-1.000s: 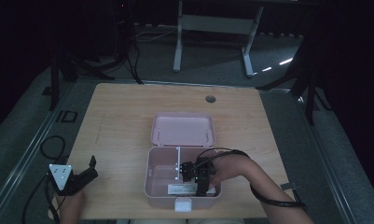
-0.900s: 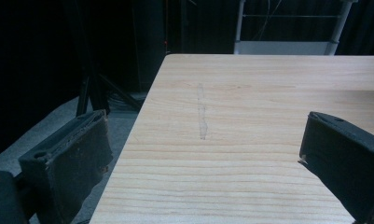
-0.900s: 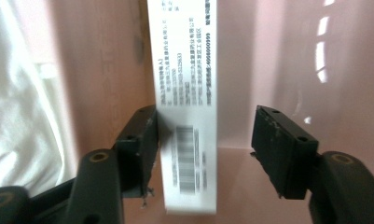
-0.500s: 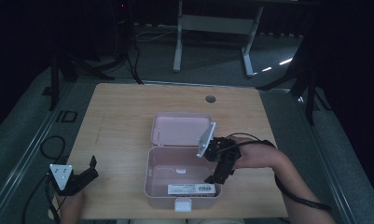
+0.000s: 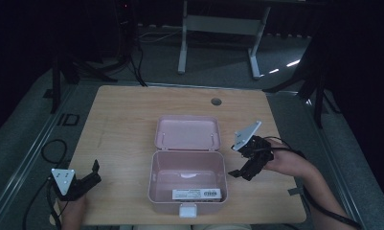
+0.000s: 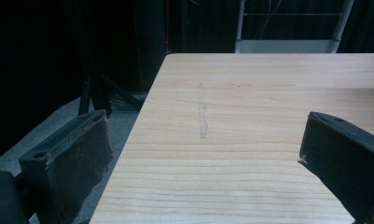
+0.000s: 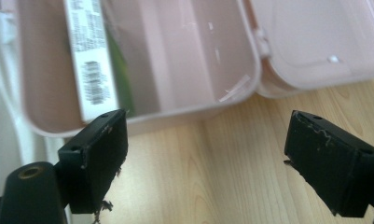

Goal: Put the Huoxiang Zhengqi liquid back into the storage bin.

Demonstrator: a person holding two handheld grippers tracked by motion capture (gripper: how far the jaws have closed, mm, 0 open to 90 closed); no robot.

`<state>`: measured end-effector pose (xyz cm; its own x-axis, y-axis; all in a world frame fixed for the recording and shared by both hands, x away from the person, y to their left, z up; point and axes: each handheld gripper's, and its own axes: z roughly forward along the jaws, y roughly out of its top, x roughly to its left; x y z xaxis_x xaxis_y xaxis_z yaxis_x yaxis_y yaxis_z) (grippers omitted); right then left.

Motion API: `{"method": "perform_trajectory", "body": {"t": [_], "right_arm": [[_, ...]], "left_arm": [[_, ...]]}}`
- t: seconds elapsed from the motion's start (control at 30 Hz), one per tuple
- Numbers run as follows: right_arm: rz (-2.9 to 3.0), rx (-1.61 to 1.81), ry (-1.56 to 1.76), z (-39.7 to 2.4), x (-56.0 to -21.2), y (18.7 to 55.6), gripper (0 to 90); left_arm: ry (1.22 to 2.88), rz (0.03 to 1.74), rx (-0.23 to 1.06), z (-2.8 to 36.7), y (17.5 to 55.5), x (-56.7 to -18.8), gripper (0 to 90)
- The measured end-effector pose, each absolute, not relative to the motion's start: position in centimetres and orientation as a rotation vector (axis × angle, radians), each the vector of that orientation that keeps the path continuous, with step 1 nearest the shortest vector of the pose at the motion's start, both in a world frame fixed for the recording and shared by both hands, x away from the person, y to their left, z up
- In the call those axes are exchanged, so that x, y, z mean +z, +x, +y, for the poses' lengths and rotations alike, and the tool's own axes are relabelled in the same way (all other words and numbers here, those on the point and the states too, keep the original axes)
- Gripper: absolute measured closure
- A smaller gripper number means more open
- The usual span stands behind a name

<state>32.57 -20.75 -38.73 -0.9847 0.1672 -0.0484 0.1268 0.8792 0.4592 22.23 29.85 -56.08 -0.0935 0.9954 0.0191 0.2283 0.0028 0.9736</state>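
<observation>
— Black rubber pads on the right gripper (image 5: 241, 168): what are they doing?

— They are standing wide apart with nothing between them. The jaws have just been opening, and they are hanging beside the right wall of the one pink box (image 5: 188, 178), not touching it.

— And the left gripper (image 5: 89, 176)?

— Its two pads (image 6: 77, 154) are also standing released and empty, sitting near the front left corner of the one wooden table (image 5: 127, 120), well apart from the box.

— What is lying in the box?

— One white labelled packet (image 5: 197, 194) is lying along the front wall of the tray. The lid (image 5: 187, 132) is lying open behind it, hinged at the back. The box is sitting near the table's front edge, between the two grippers.
</observation>
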Motion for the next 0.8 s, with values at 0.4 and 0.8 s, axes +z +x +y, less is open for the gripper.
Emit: {"method": "perform_trajectory", "body": {"t": [0.4,0.8], "right_arm": [[2.875,0.792,0.492,-24.2,-45.0,34.6,12.4],[2.606,0.947,0.761,-25.5,-50.3,36.3,11.7]], "left_arm": [[1.344,1.446,1.171,29.8,22.2,-56.1,2.3],[1.348,1.443,1.172,29.8,22.3,-56.1,2.3]]}}
